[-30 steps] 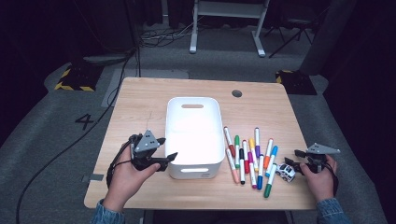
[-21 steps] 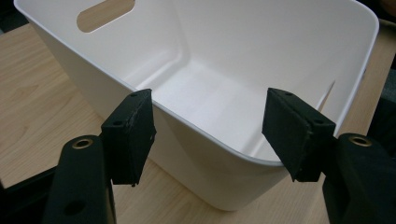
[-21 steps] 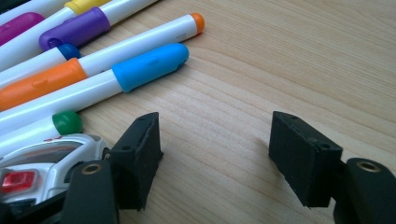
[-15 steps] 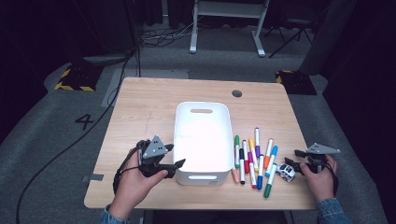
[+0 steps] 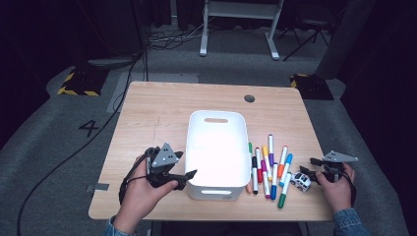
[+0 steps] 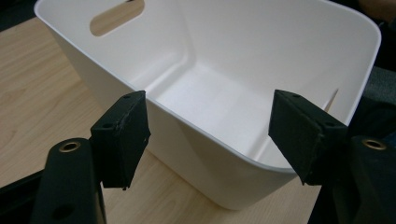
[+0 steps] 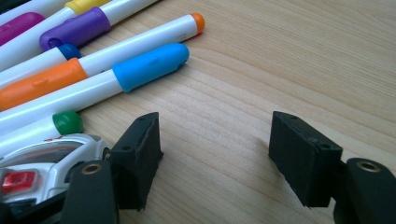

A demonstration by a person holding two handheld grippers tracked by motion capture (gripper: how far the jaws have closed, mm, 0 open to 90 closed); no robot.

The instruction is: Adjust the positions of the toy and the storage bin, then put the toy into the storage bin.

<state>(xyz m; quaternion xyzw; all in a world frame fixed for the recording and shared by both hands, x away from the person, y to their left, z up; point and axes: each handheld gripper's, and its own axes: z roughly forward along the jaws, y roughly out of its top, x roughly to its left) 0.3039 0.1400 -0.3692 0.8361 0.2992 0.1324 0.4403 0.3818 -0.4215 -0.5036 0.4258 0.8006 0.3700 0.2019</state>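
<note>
**Two tongs flank a white bin that has slid toward the markers**

Two hand-held tongs work a wooden desk [image 5: 162, 113] at this moment, one on each side of a white bin [image 5: 216, 147]. The left tongs [image 5: 184, 167] sit just beside the bin's near left corner, their jaws spread and pressing on nothing; in the left gripper view the bin's rim [image 6: 196, 123] runs between the two black pads without touching either. These jaws have just been opening, letting go of the wall they pinched half a second ago. Compared with a second ago, the bin stands farther to the right and a little nearer the person, its right wall now just beside the row of coloured markers [image 5: 268, 169], where a clear strip of desk lay between them earlier. The left hand [image 5: 140, 191] has followed it slightly rightward.

On the other side, the right tongs [image 5: 311, 167] rest where they were a second ago, near the desk's right front edge, jaws spread over bare wood. A small white toy car [image 5: 299, 180] sits just beside them, next to the outermost markers; in the right gripper view the car [image 7: 42, 161] lies at the left jaw, with a blue-capped marker [image 7: 149, 65] beyond it. The markers and the car have not shifted.
</note>
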